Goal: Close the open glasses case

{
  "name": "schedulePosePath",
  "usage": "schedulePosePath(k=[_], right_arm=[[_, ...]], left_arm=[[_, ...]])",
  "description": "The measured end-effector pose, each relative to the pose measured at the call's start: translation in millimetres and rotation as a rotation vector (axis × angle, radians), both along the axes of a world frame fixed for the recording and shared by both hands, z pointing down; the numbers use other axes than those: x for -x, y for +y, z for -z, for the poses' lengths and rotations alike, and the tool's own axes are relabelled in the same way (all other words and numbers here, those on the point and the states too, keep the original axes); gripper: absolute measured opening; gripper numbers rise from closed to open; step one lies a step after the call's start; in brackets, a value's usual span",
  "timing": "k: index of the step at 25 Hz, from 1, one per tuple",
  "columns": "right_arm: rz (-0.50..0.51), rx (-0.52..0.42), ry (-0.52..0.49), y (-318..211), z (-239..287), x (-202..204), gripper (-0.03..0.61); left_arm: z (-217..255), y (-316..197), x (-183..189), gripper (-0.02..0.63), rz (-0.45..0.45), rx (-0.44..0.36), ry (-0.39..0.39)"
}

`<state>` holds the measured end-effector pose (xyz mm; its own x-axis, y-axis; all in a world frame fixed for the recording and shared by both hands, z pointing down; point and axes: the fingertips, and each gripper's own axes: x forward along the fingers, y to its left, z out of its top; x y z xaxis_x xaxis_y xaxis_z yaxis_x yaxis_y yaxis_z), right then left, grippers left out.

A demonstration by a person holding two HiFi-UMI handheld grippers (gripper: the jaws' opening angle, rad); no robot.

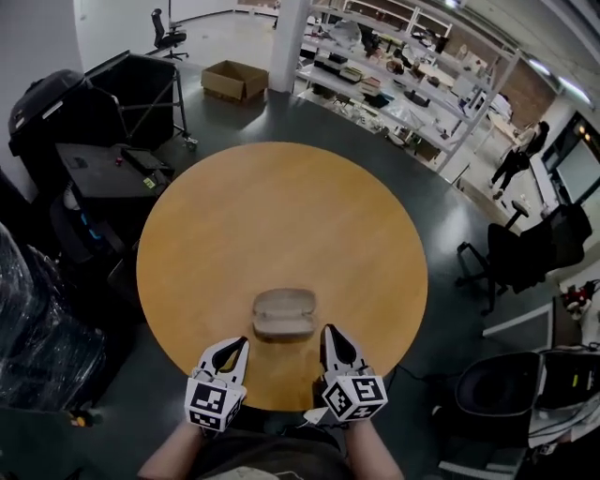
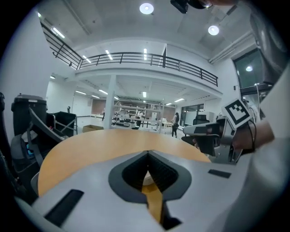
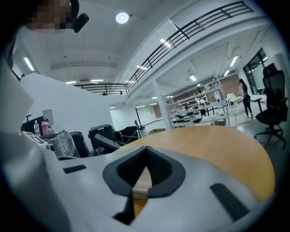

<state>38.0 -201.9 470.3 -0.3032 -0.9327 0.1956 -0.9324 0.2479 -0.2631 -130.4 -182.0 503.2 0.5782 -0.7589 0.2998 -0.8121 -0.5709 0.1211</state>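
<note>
Floor (image 1: 267, 117): dark grey, glossy
Table (image 1: 281, 216): round, wooden
Shelves (image 1: 394, 80): long cluttered racks, upper right
Cardboard box (image 1: 232, 80): by white column (image 1: 286, 37)
Office chairs (image 1: 520, 253): black, right
Ceiling lamps (image 2: 146, 8): round

Table (image 1: 281, 206): warm orange-tan wood, even tone across the round top
Glasses case (image 1: 284, 313): pale beige-grey, plain, a shade duller than the wood beneath
Left gripper (image 1: 243, 342): white-grey shell, black ribbed pads lining the jaws
Right gripper (image 1: 327, 331): same white-grey shell, same black pads
Marker cubes (image 1: 215, 405): white faces carrying black square-block patterns
Floor (image 1: 441, 216): dark grey-green with a faint sheen
Cardboard box (image 1: 233, 81): plain brown
Cart (image 1: 122, 94): black all over
Office chairs (image 1: 520, 253): black
Pillar (image 1: 289, 42): white
Ceiling (image 2: 113, 27): white, dotted with bright round lamps and strip lights
Balcony railing (image 2: 145, 56): dark thin bars against white walls
</note>
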Motion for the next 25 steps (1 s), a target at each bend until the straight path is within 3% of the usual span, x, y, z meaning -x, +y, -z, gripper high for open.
schedulePosePath(k=[4, 9, 13, 19, 25], right_arm=[[-0.054, 0.029, 0.014, 0.0, -5.9, -1.9, -0.012], [-0.102, 0.061, 0.048, 2.2, -17.2, -14.5, -0.012], [-0.096, 0.058, 0.091, -2.5, -15.4, -15.2, -0.012], [-0.080, 0.069, 0.077, -17.5, -17.6, -19.2, -0.012], [-0.039, 0.071, 0.075, -33.8, -13.5, -26.1, -0.012]], left_arm=[[-24.5, -16.4, -10.0, 0.006, -0.063, 0.059, 0.000], [-46.4, -29.5, -24.3, 0.006, -0.113, 0.074, -0.032], [-69.4, -35.9, -29.4, 0.006, -0.111, 0.127, -0.075], [-92.2, -36.6, -28.7, 0.006, -0.117, 0.169, -0.150], [-85.5, -41.8, -28.1, 0.006, -0.050, 0.169, -0.127]])
